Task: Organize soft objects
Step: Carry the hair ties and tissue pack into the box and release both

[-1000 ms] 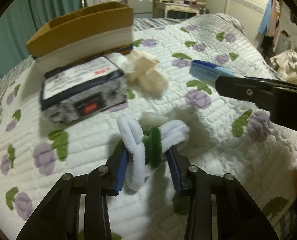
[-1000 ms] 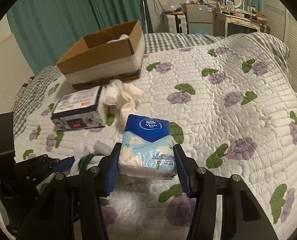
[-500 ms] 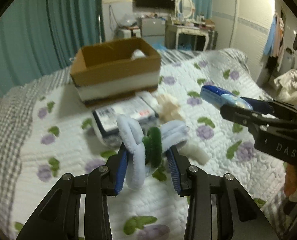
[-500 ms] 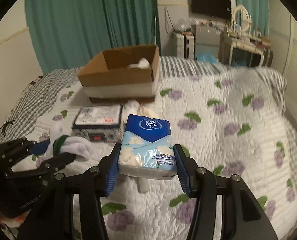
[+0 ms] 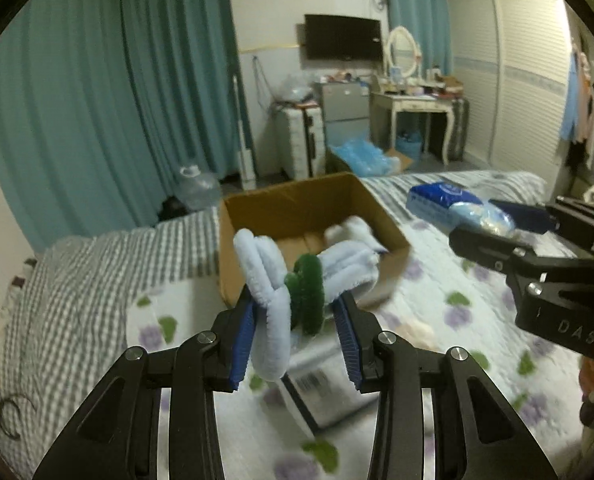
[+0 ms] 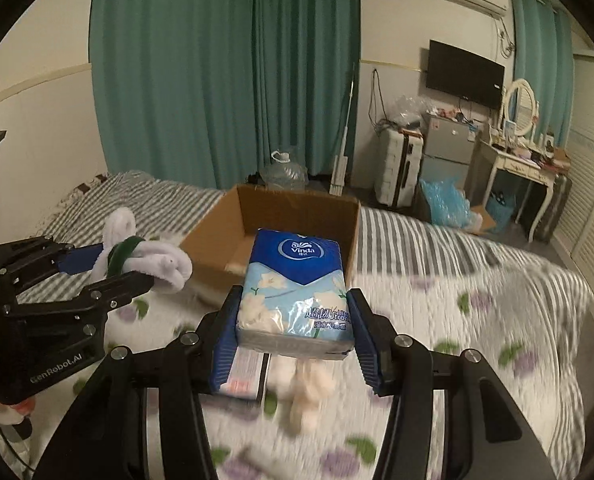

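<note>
Left gripper (image 5: 295,336): its blue-padded fingers (image 5: 241,336) are pinching a pale blue plush bundle (image 5: 271,300) from both sides, closed to the bundle's width and holding it in the air above the bed (image 5: 477,320).
Plush bundle: soft looped fabric is flaring out either side of a dark green band (image 5: 309,296) cinching its middle.
Right gripper (image 6: 295,340): its fingers (image 6: 371,354) are pressing the two long sides of a Vinda tissue pack (image 6: 297,292), set moderately apart and carrying it aloft.
Tissue pack: the plastic wrap, dark blue at the top and light blue with white flowers below, is looking full and uncrushed.
Cardboard box (image 6: 297,208): it is sitting open-topped on the bed just ahead of both loads, with white soft items lying on its floor (image 5: 353,232).
Room to move: the two grippers are riding side by side, apart from each other; a dark boxed item (image 5: 325,392) and a cream cloth (image 6: 309,392) are lying on the quilt below them.
</note>
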A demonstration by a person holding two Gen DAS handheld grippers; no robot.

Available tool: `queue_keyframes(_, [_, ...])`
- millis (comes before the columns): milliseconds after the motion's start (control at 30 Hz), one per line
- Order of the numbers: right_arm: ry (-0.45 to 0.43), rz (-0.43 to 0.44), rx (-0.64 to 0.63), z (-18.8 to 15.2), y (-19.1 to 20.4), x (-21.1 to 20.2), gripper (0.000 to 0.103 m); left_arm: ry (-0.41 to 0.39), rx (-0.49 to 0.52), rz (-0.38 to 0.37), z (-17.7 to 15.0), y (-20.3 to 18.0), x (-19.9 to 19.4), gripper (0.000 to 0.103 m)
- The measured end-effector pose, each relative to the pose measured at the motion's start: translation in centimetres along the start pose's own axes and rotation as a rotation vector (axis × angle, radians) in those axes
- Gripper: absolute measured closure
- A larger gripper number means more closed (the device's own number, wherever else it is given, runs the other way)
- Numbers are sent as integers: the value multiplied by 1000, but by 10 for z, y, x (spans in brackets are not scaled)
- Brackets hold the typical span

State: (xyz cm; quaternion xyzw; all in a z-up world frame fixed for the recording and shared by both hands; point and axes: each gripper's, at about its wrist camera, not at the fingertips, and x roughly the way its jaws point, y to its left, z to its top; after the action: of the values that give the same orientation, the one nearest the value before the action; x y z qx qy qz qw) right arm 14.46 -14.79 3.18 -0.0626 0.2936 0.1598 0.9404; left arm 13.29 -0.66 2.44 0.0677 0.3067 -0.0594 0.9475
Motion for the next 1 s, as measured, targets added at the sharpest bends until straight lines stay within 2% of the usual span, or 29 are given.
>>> queue_keyframes(100, [7, 11, 4, 25, -6, 36, 52, 11, -11, 16, 17, 13, 30, 65])
queue_keyframes(300, [48, 43, 10, 52, -14, 112, 52, 18, -22, 39, 37, 30, 97, 65])
queue_keyframes(433, [76, 51, 10, 56, -19, 157, 52, 40, -54, -1, 46, 39, 138, 64])
queue_keyframes(600, [105, 49, 44, 53, -30, 189, 52, 43, -52, -2, 48, 42, 167, 61])
queue_keyframes(633, [108, 46, 49, 51, -33, 191, 50, 46, -49, 3, 50, 42, 170, 51])
queue_keyframes(667, [109, 39, 52, 49, -36, 191, 39, 50, -45, 11, 49, 42, 173, 41])
queue_keyframes(700, [113, 25, 57, 48, -38, 191, 33, 54, -46, 23, 50, 41, 175, 35])
queue_keyframes(767, [112, 15, 71, 46, -48, 187, 18, 42, -64, 50, 50, 43, 176, 17])
queue_keyframes(900, [91, 9, 95, 45, -53, 163, 14, 23, -130, 15, 49, 54, 159, 14])
queue_keyframes(1000, [69, -22, 86, 48, -53, 133, 13, 2, -105, 61, 50, 54, 136, 14])
